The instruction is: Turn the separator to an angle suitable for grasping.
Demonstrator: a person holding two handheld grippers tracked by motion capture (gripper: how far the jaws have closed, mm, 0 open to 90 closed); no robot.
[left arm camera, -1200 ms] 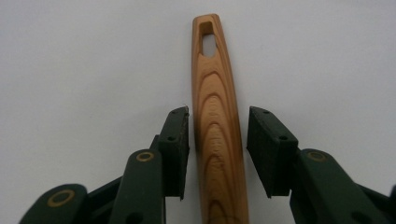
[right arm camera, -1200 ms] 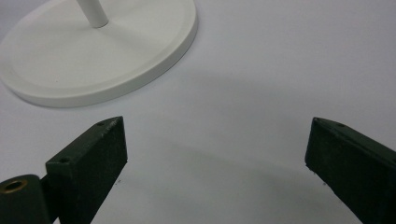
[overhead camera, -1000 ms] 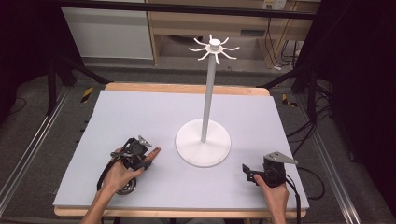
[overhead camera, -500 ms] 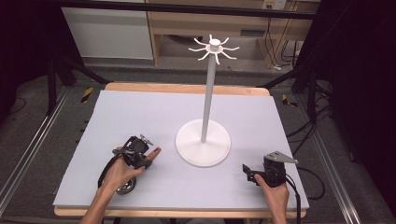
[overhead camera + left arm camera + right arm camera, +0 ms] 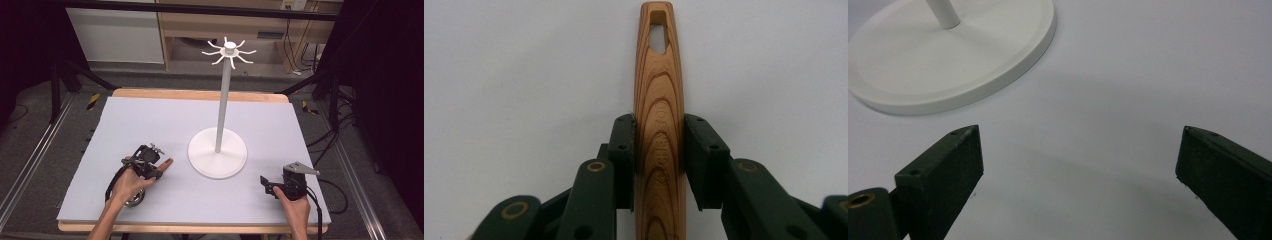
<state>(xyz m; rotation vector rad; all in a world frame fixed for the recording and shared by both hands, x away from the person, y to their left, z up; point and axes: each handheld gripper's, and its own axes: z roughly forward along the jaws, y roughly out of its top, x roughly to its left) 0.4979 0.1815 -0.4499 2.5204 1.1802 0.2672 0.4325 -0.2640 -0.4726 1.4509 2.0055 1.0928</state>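
A utensil with a wooden handle (image 5: pixel 659 90) lies on the grey mat, its slotted end pointing away from my left gripper (image 5: pixel 659 125). The jaws have just been closing, and both pads now press on the handle's sides. In the high view my left gripper (image 5: pixel 151 167) is at the front left, the handle tip (image 5: pixel 165 163) pokes out toward the stand, and a shiny round metal end (image 5: pixel 134 200) shows under the hand. My right gripper (image 5: pixel 1080 145) stands open over bare mat at the front right (image 5: pixel 266 184).
A tall white stand (image 5: pixel 218 150) with a round base (image 5: pixel 948 65) and a ring of hooks (image 5: pixel 229 51) on top stands at the middle of the mat (image 5: pixel 150 120). Shelving and cables lie beyond the table's far edge.
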